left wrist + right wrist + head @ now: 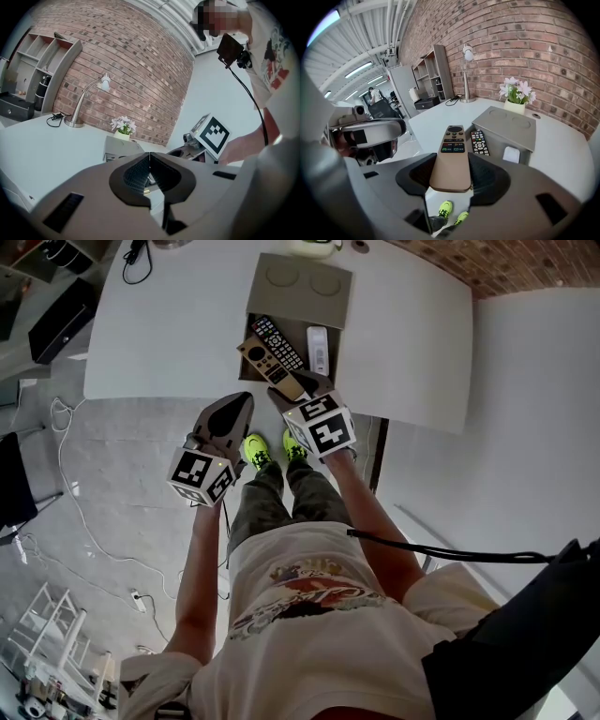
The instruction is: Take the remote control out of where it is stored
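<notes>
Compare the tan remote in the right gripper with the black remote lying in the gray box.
The tan remote is gold-brown with few keys, grouped at its far end; the black remote is dark and crowded with keys. The tan remote is clamped by the right gripper; the black remote lies free in the gray box. Both are long and slim.

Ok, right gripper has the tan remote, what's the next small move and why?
Probably draw it a little back toward you. The right gripper is clamped on the tan remote, but in the head view its far end seems to overlap the open box, beside the black remote.
</notes>
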